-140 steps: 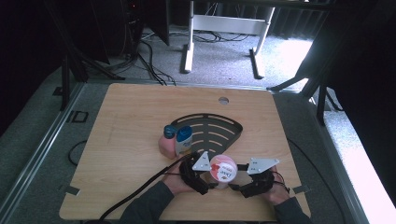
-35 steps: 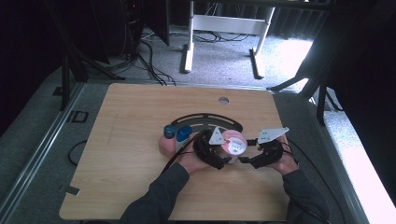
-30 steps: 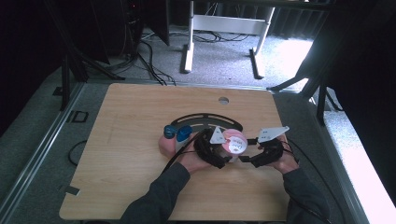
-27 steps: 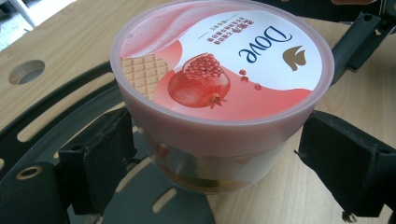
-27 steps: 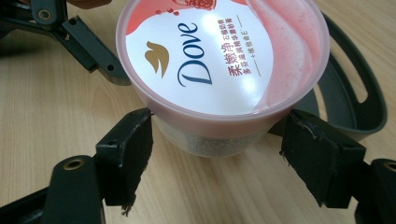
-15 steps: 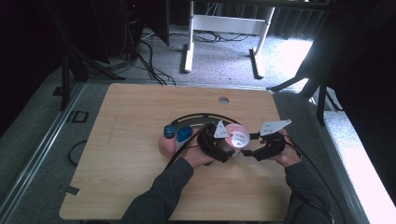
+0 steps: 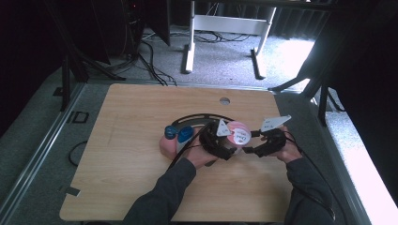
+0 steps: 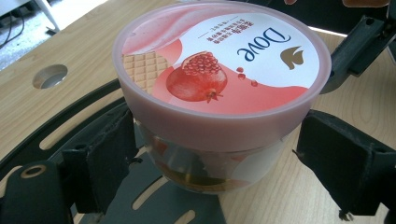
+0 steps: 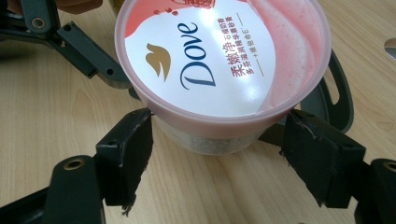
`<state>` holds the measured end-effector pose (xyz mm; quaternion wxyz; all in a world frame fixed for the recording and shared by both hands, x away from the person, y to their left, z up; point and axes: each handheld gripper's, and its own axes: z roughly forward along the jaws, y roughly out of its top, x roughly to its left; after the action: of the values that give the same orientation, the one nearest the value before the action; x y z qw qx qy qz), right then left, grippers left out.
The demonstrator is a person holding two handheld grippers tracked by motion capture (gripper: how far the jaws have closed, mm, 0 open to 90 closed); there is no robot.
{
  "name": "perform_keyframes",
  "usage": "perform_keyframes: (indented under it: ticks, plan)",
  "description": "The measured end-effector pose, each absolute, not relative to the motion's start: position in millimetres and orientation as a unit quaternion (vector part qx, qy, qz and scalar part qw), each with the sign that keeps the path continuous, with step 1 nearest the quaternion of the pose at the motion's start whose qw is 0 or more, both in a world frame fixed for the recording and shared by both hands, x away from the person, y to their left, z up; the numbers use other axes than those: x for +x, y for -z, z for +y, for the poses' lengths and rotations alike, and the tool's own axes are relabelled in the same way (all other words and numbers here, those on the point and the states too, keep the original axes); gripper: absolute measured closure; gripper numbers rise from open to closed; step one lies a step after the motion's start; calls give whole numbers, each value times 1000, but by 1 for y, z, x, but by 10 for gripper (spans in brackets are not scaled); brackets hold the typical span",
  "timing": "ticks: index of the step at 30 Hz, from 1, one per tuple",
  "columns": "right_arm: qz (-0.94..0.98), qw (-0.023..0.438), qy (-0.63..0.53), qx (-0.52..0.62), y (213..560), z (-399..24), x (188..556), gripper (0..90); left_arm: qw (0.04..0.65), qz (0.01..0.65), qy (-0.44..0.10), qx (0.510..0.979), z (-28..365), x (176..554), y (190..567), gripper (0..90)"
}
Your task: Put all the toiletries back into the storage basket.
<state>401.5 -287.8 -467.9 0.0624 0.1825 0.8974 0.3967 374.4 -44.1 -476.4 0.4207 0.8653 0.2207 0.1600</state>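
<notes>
Hands at the table's [image 7: 141, 187] near edge hold two grippers around a pink-lidded Dove tub [image 7: 238, 133]. The left gripper [image 7: 228, 149] stands open either side of the tub's clear body over a black slotted rack [image 8: 116, 196], pads close. The right gripper [image 7: 248, 151] brackets it too, left pad touching the rim, right pad just apart.

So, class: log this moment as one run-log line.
left gripper: jaws flank jar | right gripper: jaws flank lid | object: pink-lidded Dove plastic jar | under: black slotted tray
</notes>
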Motion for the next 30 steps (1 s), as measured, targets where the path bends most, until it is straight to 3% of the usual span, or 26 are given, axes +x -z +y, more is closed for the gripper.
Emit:
perform_keyframes:
  ticks: [30]
  plan:
    - [907,53,-377,181,468,-284,427,253,420,264,-194,847,-51,382,483,136]
